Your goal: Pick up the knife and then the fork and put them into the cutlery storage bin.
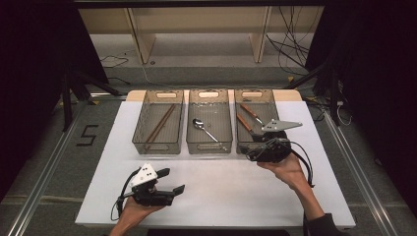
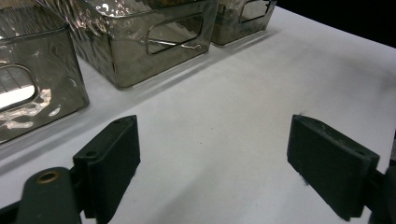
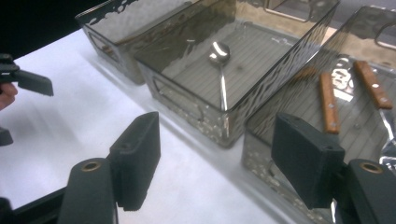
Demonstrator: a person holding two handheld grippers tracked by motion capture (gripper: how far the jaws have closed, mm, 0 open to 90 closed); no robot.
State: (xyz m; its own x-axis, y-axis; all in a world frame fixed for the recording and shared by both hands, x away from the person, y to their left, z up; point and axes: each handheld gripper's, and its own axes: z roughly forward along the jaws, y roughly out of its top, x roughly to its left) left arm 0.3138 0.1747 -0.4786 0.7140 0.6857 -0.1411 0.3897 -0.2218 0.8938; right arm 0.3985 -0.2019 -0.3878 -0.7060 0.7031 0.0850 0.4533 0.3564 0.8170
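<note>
High view: a white bench (image 1: 221, 191) carries three smoked, see-through bins in a row along its far edge. The left bin (image 1: 142, 140) holds a pair of brown chopsticks (image 1: 160, 127) lying aslant. The middle bin (image 1: 210, 146) holds a metal spoon (image 1: 206, 130), its bowl toward the far edge. The right bin (image 1: 241, 147) holds two utensils with wooden handles (image 1: 249, 111). The left gripper (image 1: 173, 181) is held in a hand near the bench's near-left corner, its fingers spread wide apart with nothing between them. The right gripper (image 1: 270, 147) is held at the near end of the right bin, a grey three-cornered plate on top; its fingers are hard to make out from here.

Left gripper view: the two black fingers (image 2: 109, 161) stand wide open over bare white bench (image 2: 224, 140), holding nothing. The near walls of the bins, with their cut-out handles, lie beyond, the middle bin (image 2: 135, 65) nearest the centre.

Right gripper view: the fingers (image 3: 137, 158) are wide apart and empty, one over the bench, the other over the near wall of the right bin (image 3: 261, 158). The spoon (image 3: 219, 58) lies in the middle bin (image 3: 187, 100), and two wooden handles (image 3: 328, 102) lie in the right bin. The left gripper's fingertips (image 3: 30, 81) show at the left edge.
</note>
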